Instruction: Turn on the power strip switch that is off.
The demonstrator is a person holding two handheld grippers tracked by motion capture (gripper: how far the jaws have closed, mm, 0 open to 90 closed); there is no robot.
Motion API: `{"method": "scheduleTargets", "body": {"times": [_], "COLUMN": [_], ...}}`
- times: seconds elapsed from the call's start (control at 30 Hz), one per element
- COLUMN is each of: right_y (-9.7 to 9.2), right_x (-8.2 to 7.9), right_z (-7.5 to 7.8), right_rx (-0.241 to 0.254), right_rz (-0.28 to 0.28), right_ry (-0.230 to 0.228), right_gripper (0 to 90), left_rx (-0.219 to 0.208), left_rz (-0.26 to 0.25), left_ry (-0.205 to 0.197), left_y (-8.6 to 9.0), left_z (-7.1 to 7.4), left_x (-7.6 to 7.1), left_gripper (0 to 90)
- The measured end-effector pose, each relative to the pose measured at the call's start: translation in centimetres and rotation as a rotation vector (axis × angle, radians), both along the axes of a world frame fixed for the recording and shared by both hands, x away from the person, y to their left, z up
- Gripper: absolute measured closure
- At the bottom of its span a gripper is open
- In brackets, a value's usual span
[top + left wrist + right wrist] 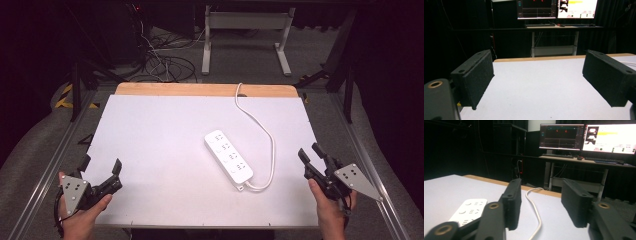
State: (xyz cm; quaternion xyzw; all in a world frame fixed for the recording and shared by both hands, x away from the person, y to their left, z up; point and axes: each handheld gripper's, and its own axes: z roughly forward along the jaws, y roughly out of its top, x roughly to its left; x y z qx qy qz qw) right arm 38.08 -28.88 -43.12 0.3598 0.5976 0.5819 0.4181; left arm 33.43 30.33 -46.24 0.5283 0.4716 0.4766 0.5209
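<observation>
- The white power strip (228, 154) lies flat on the white surface (150, 150), a little toward 3 o'clock of its middle, its long axis running from about 11 o'clock to 5 o'clock.
- Its white cord (265, 135) leaves the near end, loops round on the 3 o'clock side and runs up to the far wooden edge (200, 89) at 12 o'clock.
- The left gripper (100, 167) hovers over the near corner at about 7 o'clock, held in the person's left hand (80, 210); its jaws stand spread wide with bare surface between them (the left gripper view shows this plainly).
- The right gripper (311, 155) sits at the 4 o'clock edge, well apart from the strip, in the right hand (330, 202); its jaws stand partly spread, gripping nothing.
- In the right gripper view the strip (469, 211) lies at about 8 o'clock of the jaws, and the cord (534, 207) passes between them farther off.
- Monitors (584, 138) glow on a desk beyond the surface.
</observation>
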Motion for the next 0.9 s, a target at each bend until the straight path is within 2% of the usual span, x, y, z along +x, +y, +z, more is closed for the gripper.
{"method": "scheduleTargets", "body": {"times": [0.17, 0.37, 0.43, 0.47, 0.5, 0.53, 0.63, 0.67, 0.77, 0.83, 0.9], "right_y": [0.4, 0.6, 0.6, 0.6, 0.6, 0.6, 0.8, 1.0, 1.3, 1.9, 2.4], "right_x": [-0.1, -0.2, -0.2, -0.2, -0.2, -0.2, -0.2, -0.1, -0.1, 0.1, 0.3], "right_z": [0.5, 1.2, 1.6, 1.6, 2.2, 2.4, 2.8, 3.0, 3.1, 3.5, 3.7], "right_rx": [-0.014, 0.004, 0.015, 0.015, 0.014, 0.021, 0.019, 0.015, 0.003, -0.035, -0.046], "right_rz": [0.022, 0.050, 0.066, 0.066, 0.065, 0.078, 0.095, 0.116, 0.128, 0.140, 0.151], "right_ry": [0.006, 0.028, 0.052, 0.052, 0.082, 0.087, 0.107, 0.131, 0.144, 0.159, 0.171], "right_gripper": [66.1, 76.6, 82.0, 82.0, 87.4, 88.9, 90.0, 90.0, 90.0, 90.0, 90.0], "left_rx": [-0.002, -0.004, 0.003, 0.003, 0.000, 0.000, 0.006, 0.007, 0.002, 0.004, 0.007], "left_rz": [-0.002, -0.001, -0.001, -0.002, -0.003, -0.003, -0.002, 0.001, 0.006, 0.008, 0.007], "left_ry": [0.000, -0.001, 0.001, 0.002, 0.003, 0.003, 0.005, 0.004, 0.003, 0.004, 0.006], "left_y": [0.0, 0.0, 0.0, 0.0, 0.0, 0.0, 0.0, 0.0, 0.1, 0.2, 0.2], "left_z": [0.0, 0.0, 0.0, 0.0, -0.1, -0.1, -0.1, -0.1, -0.1, -0.1, -0.1], "left_x": [0.0, 0.0, 0.0, 0.0, 0.0, 0.0, 0.0, 0.0, 0.0, 0.0, 0.0], "left_gripper": [10.9, 11.2, 11.3, 11.3, 11.3, 11.4, 11.7, 11.7, 11.7, 11.7, 11.7]}}
